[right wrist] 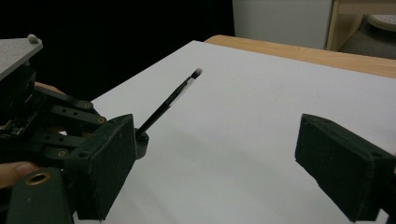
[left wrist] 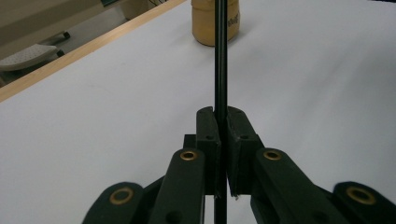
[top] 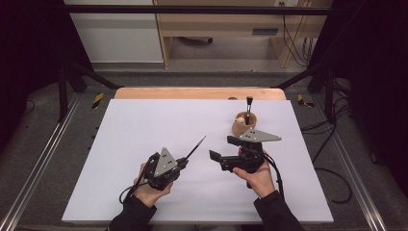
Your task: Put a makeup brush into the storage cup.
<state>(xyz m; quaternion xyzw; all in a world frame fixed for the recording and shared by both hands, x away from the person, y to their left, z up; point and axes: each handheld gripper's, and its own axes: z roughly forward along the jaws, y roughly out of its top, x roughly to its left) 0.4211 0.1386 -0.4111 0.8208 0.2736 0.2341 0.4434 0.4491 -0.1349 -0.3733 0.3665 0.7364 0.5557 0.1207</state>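
1. Where the white table (top: 144, 144) spreads widest, a wooden cup (top: 243, 124) stands far right.
2. Right gripper (top: 225, 150): jaws wide apart, holding nothing.
3. Left gripper (top: 184, 162): clamped on a thin black brush (top: 196, 146), tip raised toward the cup.

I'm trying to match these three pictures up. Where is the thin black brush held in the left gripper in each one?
High view: the thin black brush slants up and right from the left gripper, left of centre.
Left gripper view: it runs straight up the middle, clamped between the jaws.
Right gripper view: it angles up and right, left of centre, its tip free.
Shared landmark: the white table top, with its wooden edge beyond.
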